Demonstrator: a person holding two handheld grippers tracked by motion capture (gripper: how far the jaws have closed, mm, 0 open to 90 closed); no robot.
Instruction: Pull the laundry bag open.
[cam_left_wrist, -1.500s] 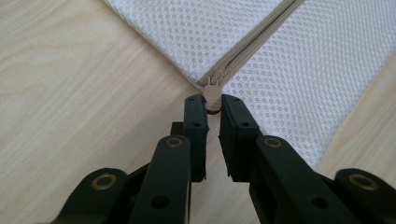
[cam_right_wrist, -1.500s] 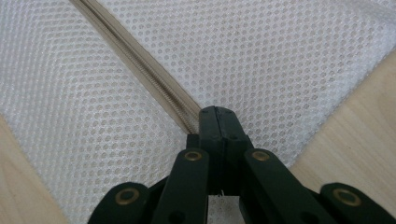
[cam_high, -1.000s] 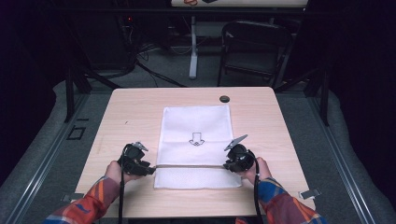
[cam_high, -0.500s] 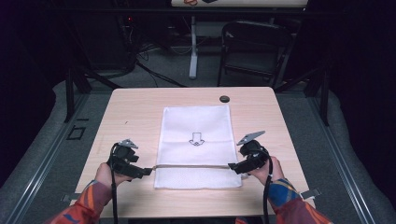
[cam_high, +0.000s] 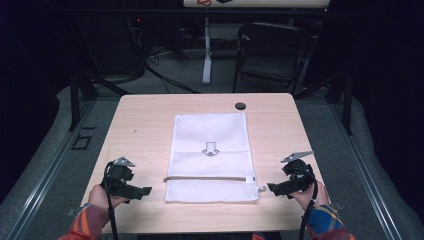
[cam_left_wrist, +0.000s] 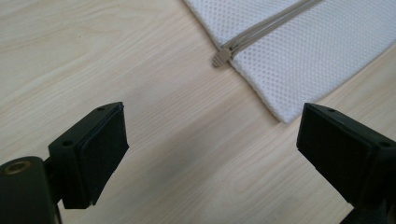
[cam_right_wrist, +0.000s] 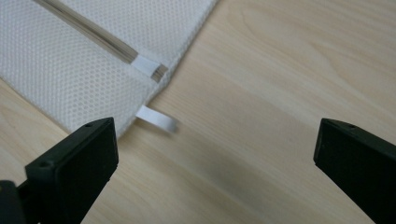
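Since the earlier high views, both hands have drawn outward from the bag's edges: a second ago each claw sat at one end of the zipper, and now each stands off the fabric over bare wood. Their jaws have just been opening, and nothing lies between them.

The left claw (cam_high: 145, 190) sits at about 8 o'clock from the counter's middle, just beside the bag's left edge but apart from it. In the left gripper view its black padded jaws are spread wide over the light wooden counter (cam_high: 140, 125), gripping nothing and touching nothing; the small grey zipper pull (cam_left_wrist: 221, 58) lies ahead at about 12 o'clock, at the bag's edge.

The right claw (cam_high: 271, 188) sits at about 4 o'clock from the counter's middle, near the bag's lower right corner, also clear of it. Its jaws likewise gape fully, empty, with only wood between them in the right gripper view; a small white fabric tab (cam_right_wrist: 156, 118) sticks out from the bag's edge at about 11 o'clock.

The white mesh zippered laundry bag (cam_high: 210, 155) lies flat in the counter's middle, its grey zipper (cam_high: 207, 178) running across near the person's end. A small black round disc (cam_high: 240, 105) rests at about 1 o'clock, just beyond the bag's far right corner.
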